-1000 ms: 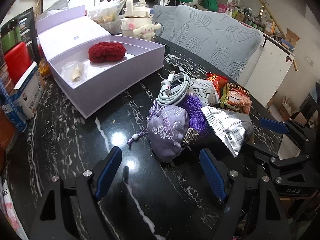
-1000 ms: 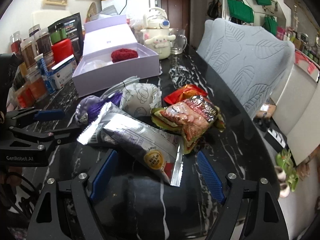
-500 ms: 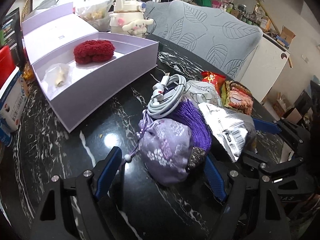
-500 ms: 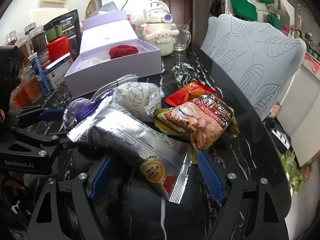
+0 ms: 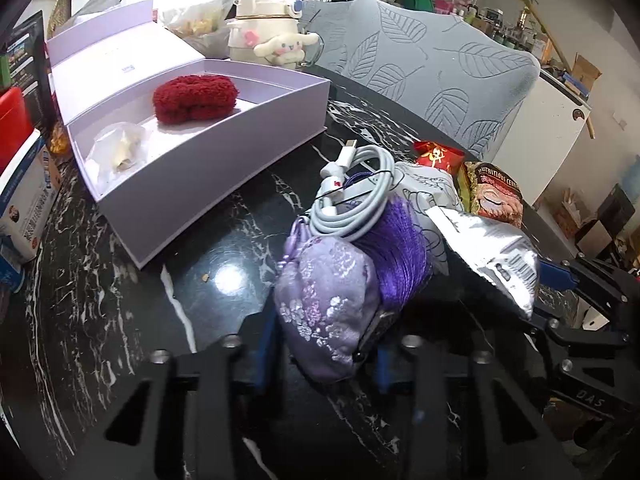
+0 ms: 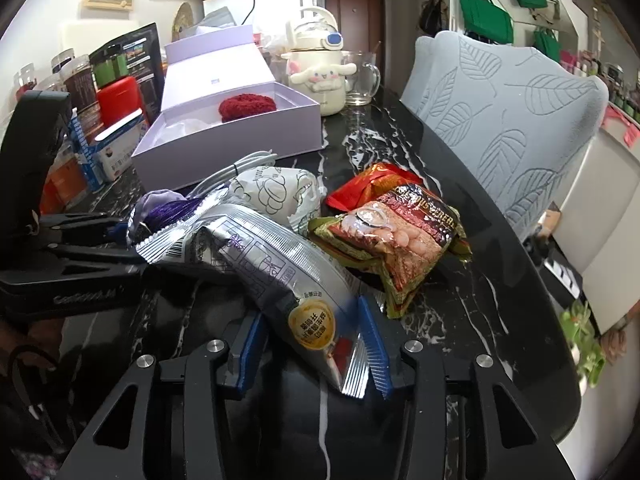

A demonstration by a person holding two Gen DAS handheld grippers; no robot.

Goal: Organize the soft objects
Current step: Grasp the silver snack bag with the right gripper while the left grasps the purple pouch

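My left gripper (image 5: 322, 354) is shut on a lilac embroidered pouch (image 5: 326, 304) with a purple tassel (image 5: 400, 248) at the near end of a pile on the black marble table. My right gripper (image 6: 312, 344) is shut on a silver foil snack packet (image 6: 280, 268), which also shows in the left wrist view (image 5: 488, 252). A coiled white cable (image 5: 352, 200) lies on the pile. An open lilac box (image 5: 208, 152) holds a red fluffy item (image 5: 194, 96) and a small plastic-wrapped piece (image 5: 120, 150).
A white patterned pouch (image 6: 276, 192), a cereal packet (image 6: 404, 248) and a red packet (image 6: 372, 184) lie in the pile. A Cinnamoroll kettle (image 5: 266, 36) and glass mug (image 6: 362, 80) stand behind the box. Jars and cartons (image 6: 104, 128) line the left edge. A grey chair (image 6: 508, 120) stands right.
Both grippers moved forward into the pile and closed: the left on the lilac pouch, the right on the silver packet. Both were open before.
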